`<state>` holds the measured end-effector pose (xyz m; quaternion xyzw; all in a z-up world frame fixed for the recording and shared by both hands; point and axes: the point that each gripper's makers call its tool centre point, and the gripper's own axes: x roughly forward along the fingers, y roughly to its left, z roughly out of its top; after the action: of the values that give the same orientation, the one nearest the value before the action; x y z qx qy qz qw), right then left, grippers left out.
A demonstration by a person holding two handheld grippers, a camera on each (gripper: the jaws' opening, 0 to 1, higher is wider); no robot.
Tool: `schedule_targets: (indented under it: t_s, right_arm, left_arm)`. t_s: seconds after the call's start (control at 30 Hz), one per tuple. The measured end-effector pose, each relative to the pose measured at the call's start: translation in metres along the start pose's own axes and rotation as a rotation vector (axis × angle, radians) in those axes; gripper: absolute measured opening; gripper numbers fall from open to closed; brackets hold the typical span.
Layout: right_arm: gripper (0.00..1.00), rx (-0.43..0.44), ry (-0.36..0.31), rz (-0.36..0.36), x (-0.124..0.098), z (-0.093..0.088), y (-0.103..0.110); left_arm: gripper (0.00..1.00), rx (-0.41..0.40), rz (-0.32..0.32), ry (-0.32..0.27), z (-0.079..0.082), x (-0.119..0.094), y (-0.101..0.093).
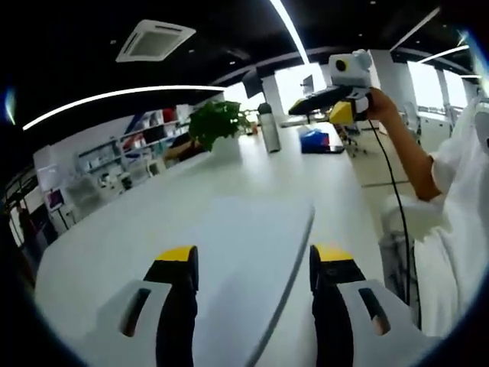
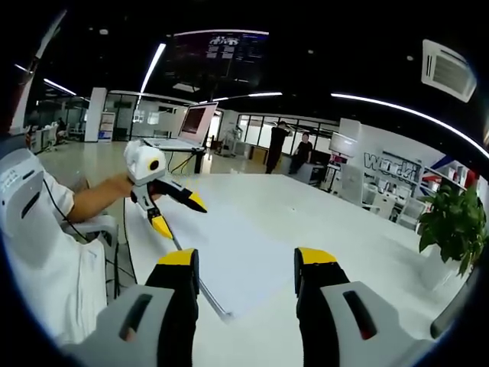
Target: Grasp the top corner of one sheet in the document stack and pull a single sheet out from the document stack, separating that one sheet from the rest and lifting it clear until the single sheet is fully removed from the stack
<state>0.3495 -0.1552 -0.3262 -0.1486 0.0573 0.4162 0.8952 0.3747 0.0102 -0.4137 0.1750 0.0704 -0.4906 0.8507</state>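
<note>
On the white table: my two grippers and the paper stack
My left gripper (image 1: 254, 267): jaws spread, nothing between them, low over the near end of the stack; in the right gripper view it (image 2: 177, 214) is held up in my hand (image 2: 122, 186), yellow tips apart, above the stack's far-left edge
My right gripper (image 2: 246, 269): jaws spread and empty, hovering over the near corner of the stack; in the left gripper view it (image 1: 332, 103) is raised well above the table, gripped by my hand (image 1: 380, 103)
Paper stack (image 2: 229, 256): flat on the table (image 2: 344, 222), white on white, one long edge casting a dark line; in the left gripper view the stack (image 1: 252, 229) runs away from my jaws
Single sheet: I cannot tell any one sheet apart from the rest
Potted plant (image 1: 218, 122): at the far end of the table
Grey bottle (image 1: 268, 128): upright, just beside the plant
Blue object (image 1: 315, 140): near the bottle, too blurred to identify
People (image 2: 290, 149): two standing beyond the table
</note>
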Motion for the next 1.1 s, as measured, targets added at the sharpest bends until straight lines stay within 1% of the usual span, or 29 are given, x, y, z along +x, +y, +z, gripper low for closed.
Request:
schedule_targets:
  t_s: [0.07, 0.23, 0.37, 0.43, 0.5, 0.63, 0.67, 0.73, 0.77, 0.93, 1.03, 1.1]
  right_arm:
    - [0.50, 0.000, -0.001, 0.000, 0.000, 0.000, 0.000]
    - [0.50, 0.000, 0.001, 0.000, 0.000, -0.001, 0.000]
    - [0.50, -0.003, 0.003, 0.003, 0.000, -0.001, 0.001]
    - [0.50, -0.003, 0.004, 0.002, 0.001, -0.001, 0.001]
    - [0.50, -0.002, 0.006, 0.002, 0.001, -0.002, 0.000]
    - [0.50, -0.004, 0.006, 0.002, 0.000, -0.002, 0.001]
    - [0.50, -0.005, 0.006, 0.003, 0.000, -0.002, 0.001]
    - [0.50, -0.005, 0.005, 0.003, 0.000, -0.001, 0.001]
    - [0.50, -0.005, 0.005, 0.002, 0.000, -0.001, 0.001]
    - [0.50, -0.007, 0.008, 0.004, 0.001, -0.002, 0.001]
    - [0.50, -0.007, 0.008, 0.005, 0.001, -0.002, 0.002]
    - [0.50, -0.008, 0.009, 0.004, 0.001, -0.002, 0.002]
  left_arm:
    - [0.56, -0.001, 0.004, -0.005, 0.000, 0.002, -0.001]
    - [0.54, -0.007, 0.000, -0.009, -0.003, 0.010, -0.006]
    - [0.53, -0.001, -0.011, 0.005, -0.008, 0.016, -0.012]
    - [0.51, -0.003, -0.008, 0.014, -0.010, 0.018, -0.013]
    - [0.49, -0.017, -0.004, 0.020, -0.012, 0.018, -0.013]
    - [0.48, -0.025, -0.006, 0.025, -0.014, 0.018, -0.014]
    - [0.46, -0.025, -0.006, 0.026, -0.014, 0.019, -0.014]
    - [0.41, -0.030, -0.018, 0.034, -0.016, 0.019, -0.017]
    - [0.40, -0.030, -0.021, 0.034, -0.017, 0.020, -0.017]
    - [0.39, -0.017, -0.020, 0.037, -0.019, 0.022, -0.018]
    - [0.37, -0.019, -0.022, 0.029, -0.019, 0.022, -0.018]
    - [0.35, -0.016, -0.021, 0.036, -0.021, 0.023, -0.018]
